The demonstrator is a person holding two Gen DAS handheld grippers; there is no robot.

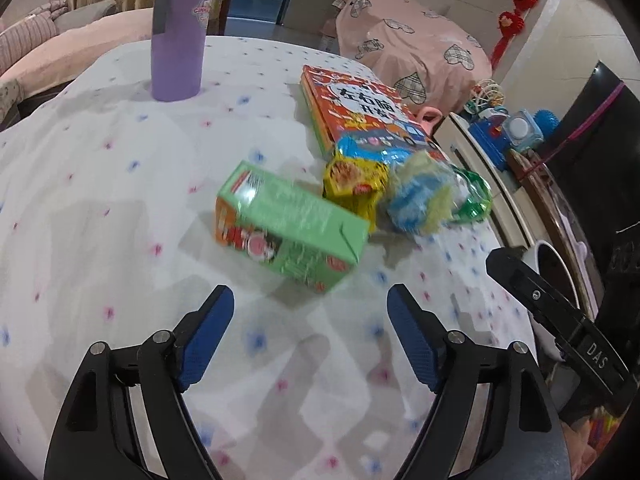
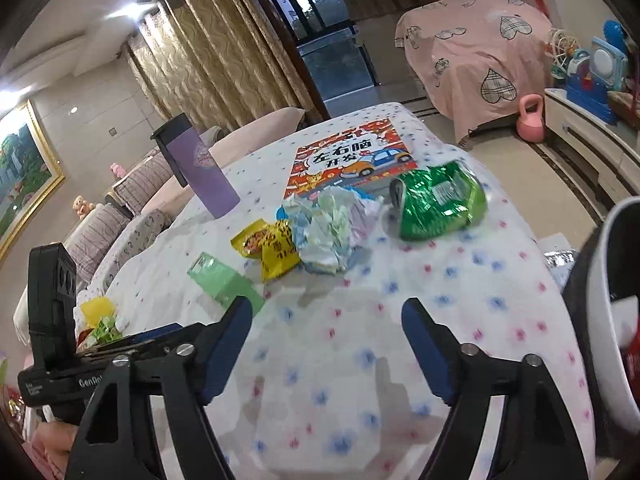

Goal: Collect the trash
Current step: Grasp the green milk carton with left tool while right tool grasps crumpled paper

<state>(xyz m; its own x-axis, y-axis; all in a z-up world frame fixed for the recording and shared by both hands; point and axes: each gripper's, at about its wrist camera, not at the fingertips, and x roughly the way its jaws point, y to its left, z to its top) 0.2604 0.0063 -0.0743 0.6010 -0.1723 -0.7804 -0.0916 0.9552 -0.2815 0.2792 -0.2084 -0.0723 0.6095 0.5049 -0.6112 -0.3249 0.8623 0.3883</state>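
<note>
A green drink carton (image 1: 288, 228) lies on its side on the table, just beyond my open left gripper (image 1: 310, 300). Past it lie a yellow snack wrapper (image 1: 354, 184), a ball of crumpled pale blue paper (image 1: 420, 200) and a crushed green can (image 1: 472, 196). In the right wrist view my right gripper (image 2: 328, 308) is open and empty above the cloth; the carton (image 2: 224, 280) sits by its left finger, with the yellow wrapper (image 2: 272, 248), crumpled paper (image 2: 332, 228) and green can (image 2: 436, 204) farther ahead.
A flower-print cloth (image 1: 100, 200) covers the table. A purple bottle (image 1: 180, 40) stands at the far left and a red picture book (image 1: 360, 108) lies at the far edge. A white bin rim (image 2: 612, 300) stands off the right edge. Toys fill a cabinet (image 1: 500, 128).
</note>
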